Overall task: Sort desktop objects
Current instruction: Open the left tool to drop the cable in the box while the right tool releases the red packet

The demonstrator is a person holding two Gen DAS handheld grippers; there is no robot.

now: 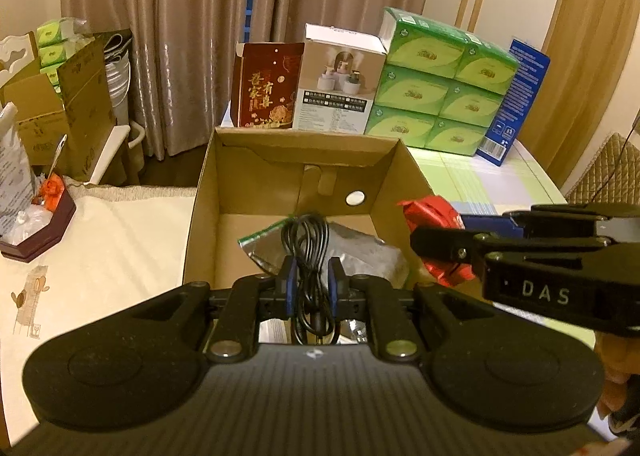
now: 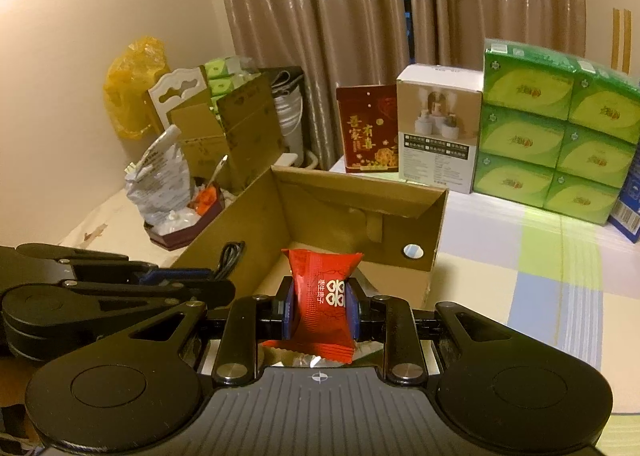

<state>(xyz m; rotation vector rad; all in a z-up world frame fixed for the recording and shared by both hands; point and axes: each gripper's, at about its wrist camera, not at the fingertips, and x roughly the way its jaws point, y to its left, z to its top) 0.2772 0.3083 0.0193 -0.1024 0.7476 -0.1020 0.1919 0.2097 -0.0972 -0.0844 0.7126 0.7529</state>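
Grippers converge over an open cardboard box (image 1: 296, 180): the left gripper (image 1: 312, 276) clamps a coiled black cable (image 1: 306, 240) above the silvery foil pouch (image 1: 360, 252) inside, while the right gripper (image 2: 319, 302), just beside the box's right wall, clamps a glossy red candy packet (image 2: 322, 296) standing upright.

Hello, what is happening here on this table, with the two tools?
A person is sorting table items into an open cardboard box. The left hand-held gripper is shut on a coiled black cable over the box. The right hand-held gripper is shut on a red candy packet, near the box's edge. A silver pouch already lies inside.
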